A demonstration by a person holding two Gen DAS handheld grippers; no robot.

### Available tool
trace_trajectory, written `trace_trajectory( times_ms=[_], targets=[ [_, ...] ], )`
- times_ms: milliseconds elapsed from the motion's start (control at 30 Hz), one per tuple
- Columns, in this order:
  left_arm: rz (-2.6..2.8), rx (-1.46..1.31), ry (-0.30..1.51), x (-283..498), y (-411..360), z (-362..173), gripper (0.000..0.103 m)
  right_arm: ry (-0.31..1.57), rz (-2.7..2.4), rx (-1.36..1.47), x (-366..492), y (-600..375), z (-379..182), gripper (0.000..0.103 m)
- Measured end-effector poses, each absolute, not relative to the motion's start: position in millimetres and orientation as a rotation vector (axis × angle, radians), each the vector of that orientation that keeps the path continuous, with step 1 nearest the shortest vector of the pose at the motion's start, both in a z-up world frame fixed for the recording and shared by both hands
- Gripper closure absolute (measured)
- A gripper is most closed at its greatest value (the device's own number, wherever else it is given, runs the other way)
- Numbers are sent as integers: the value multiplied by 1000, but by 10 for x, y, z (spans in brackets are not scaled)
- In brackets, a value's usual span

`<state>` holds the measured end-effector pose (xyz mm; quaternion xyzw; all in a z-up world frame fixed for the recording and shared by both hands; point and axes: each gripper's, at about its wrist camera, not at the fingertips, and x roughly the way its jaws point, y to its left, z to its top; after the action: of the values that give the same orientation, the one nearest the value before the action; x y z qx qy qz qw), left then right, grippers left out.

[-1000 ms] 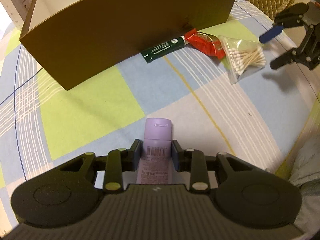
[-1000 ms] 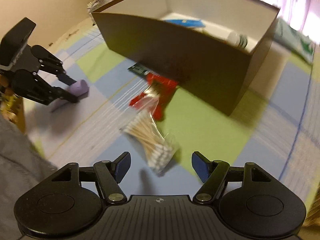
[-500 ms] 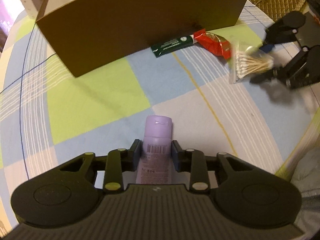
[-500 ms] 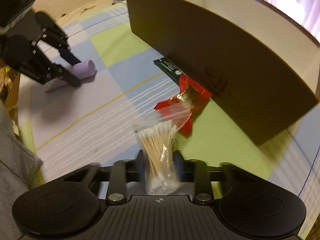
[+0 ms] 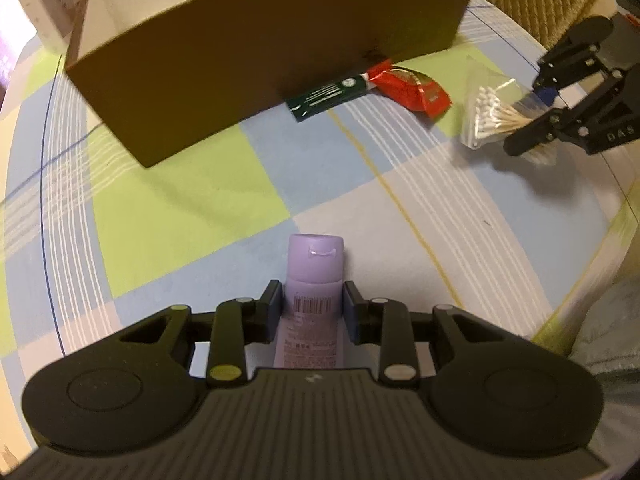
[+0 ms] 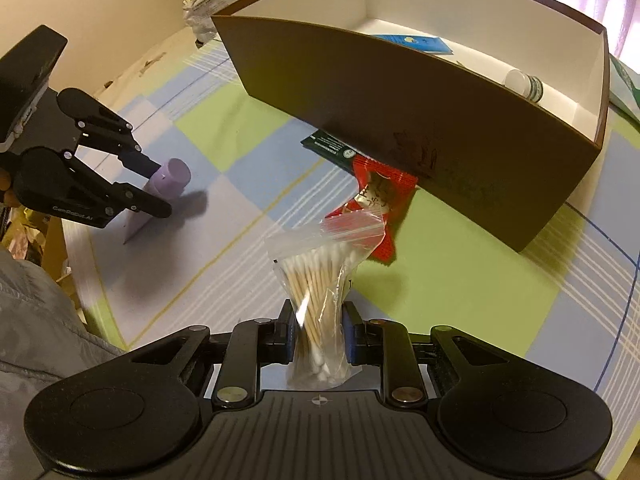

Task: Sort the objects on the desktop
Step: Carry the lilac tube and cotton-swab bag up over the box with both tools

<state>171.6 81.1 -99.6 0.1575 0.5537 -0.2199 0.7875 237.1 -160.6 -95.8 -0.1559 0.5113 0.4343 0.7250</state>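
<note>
Sorting is looking partly done, judging by how things are lying; the left gripper (image 5: 313, 308), at the lower centre of the left wrist view, is gripping a lilac tube (image 5: 314, 280) between its jaws, cap pointing forward over the checked cloth (image 5: 180, 208) covering the worktop; the right gripper (image 6: 318, 330), at the lower centre of the right wrist view, is pinching a clear bag of cotton swabs (image 6: 320, 276) at its waist, the bag's zip end fanning out ahead of the jaws; both jaws are therefore clenched on loads, and neither load is inside the brown box (image 6: 400, 100) yet; that box is filling the upper half of both views, and its white interior is already holding a blue packet (image 6: 416, 43) and a small capped bottle (image 6: 522, 83) at the upper right of the right wrist view; against the box's near wall, a red foil packet (image 5: 408, 86) and a dark green tube (image 5: 328, 94) are lying on the cloth, touching each other and seemingly tucked against the box; so, as a judgement, two items are sorted, two are in hand and waiting to be carried over the rim, and two are remaining on the worktop to be picked up afterwards.
</note>
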Motion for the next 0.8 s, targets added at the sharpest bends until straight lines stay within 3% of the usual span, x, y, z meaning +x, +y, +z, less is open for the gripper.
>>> trace_trajectory(
  times_ms=[800],
  targets=[
    [-566, 475, 845, 2647, 662, 420, 77, 811, 969, -246, 3117, -1436, 208, 77]
  ],
)
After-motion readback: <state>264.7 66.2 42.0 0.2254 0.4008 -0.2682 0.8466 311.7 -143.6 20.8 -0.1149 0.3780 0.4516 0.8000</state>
